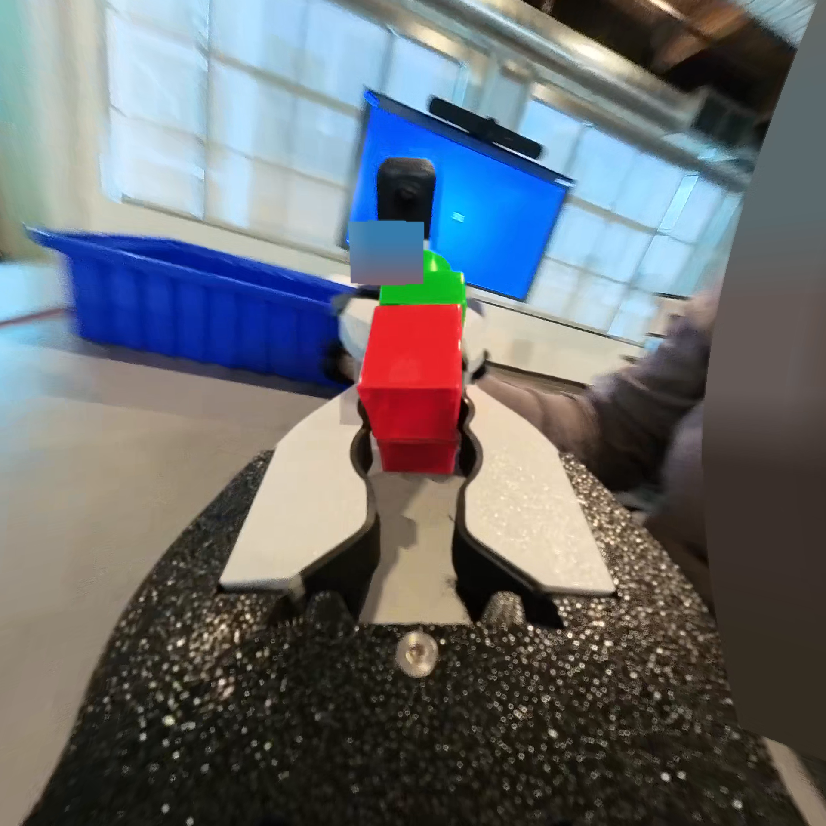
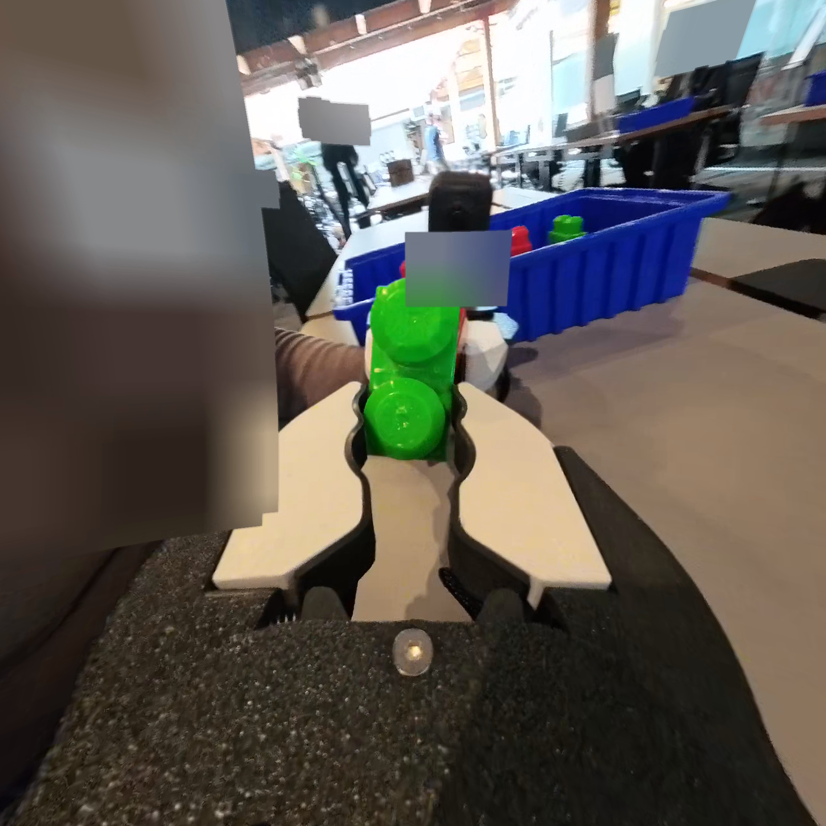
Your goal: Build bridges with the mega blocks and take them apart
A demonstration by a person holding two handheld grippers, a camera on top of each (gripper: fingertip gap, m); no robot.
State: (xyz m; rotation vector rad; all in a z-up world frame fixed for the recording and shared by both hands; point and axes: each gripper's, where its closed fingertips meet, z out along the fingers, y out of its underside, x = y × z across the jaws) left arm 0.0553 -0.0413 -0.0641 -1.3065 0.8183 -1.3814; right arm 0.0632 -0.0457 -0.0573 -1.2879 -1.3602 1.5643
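Tongs, left (image 1: 413,429): pinching a red mega block (image 1: 411,380) between the fingertips, clear of the grey worktop (image 1: 134,447). Fingers pressed against the block's sides. A green mega block (image 1: 424,286) sits against the red block's far end; the two appear joined, though the seam itself is not sharp in the left wrist view.

Tongs, right (image 2: 409,424): pinching the same green mega block (image 2: 409,384), whose two round studs face the right wrist camera. Fingers tight on both sides of the nearer stud end. A sliver of red shows behind the green block's right edge in this view.

The two tongs face each other, each with its own end of the block pair, and the opposing tool's white body and black camera show just beyond the blocks in both views.

Blue bin (image 2: 603,277) stands on the worktop behind the pair, well apart from it, with a red block (image 2: 520,239) and a green block (image 2: 567,228) inside. A grey sleeve (image 1: 634,411) is visible at right in the left wrist view. Blue screen (image 1: 469,201) on the far wall, blurred.
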